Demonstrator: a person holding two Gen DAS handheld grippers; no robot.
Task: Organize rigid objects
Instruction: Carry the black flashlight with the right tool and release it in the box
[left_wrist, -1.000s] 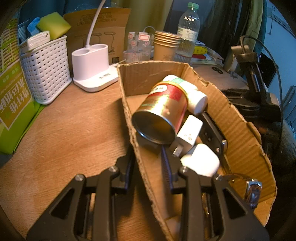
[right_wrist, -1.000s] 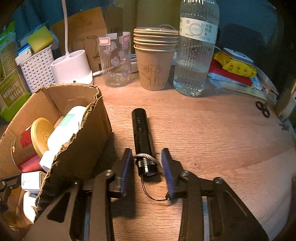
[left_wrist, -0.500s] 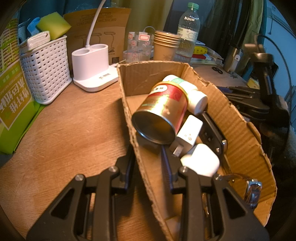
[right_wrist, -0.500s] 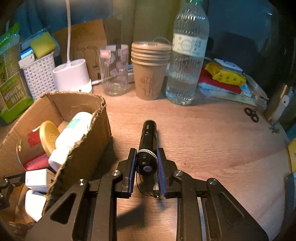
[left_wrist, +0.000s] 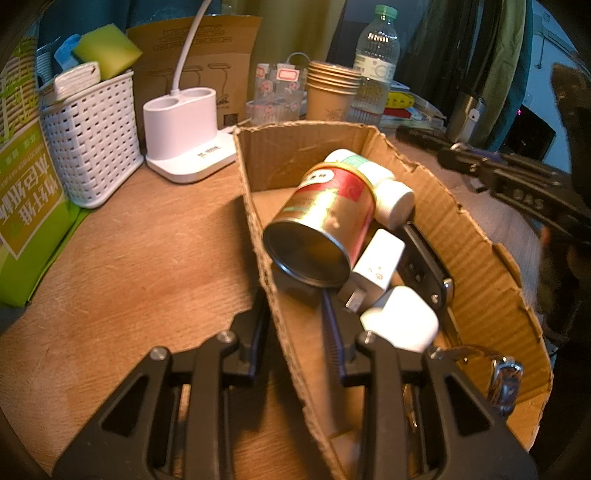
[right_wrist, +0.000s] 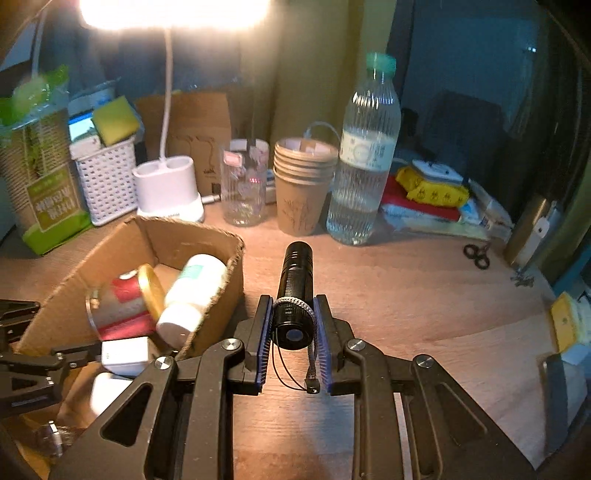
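Over the wooden table (right_wrist: 424, 306), just right of the cardboard box (right_wrist: 207, 240), the right gripper (right_wrist: 293, 334) has the black flashlight (right_wrist: 295, 295) clamped between its blue pads — long axis running straight away from the camera, flat end toward the wrist, the far end aimed at the stack of paper cups (right_wrist: 304, 184) and the water bottle (right_wrist: 364, 155) at the back. Its wrist cord dangles loose below the jaws. A second ago that flashlight lay flat on the table with the pads standing either side of it; the jaws have just been closing, and now it is lifted off the wood and the camera sees further over the table.

The box stands close on the left, its torn wall the nearest obstacle. Inside it: a red-and-gold tin (left_wrist: 325, 225) on its side, a white bottle (left_wrist: 373, 181) behind it, a white charger (left_wrist: 375, 266), another white plug (left_wrist: 400, 321), a dark flat item — possibly a key fob — and a watch (left_wrist: 506, 373) in the near corner.

The left gripper (left_wrist: 295, 325) pinches the box's near wall, one finger outside, one inside, exactly where it was a second ago. Behind stand a white basket (left_wrist: 92, 133), a lamp base (left_wrist: 184, 129) and a glass (right_wrist: 243, 188).
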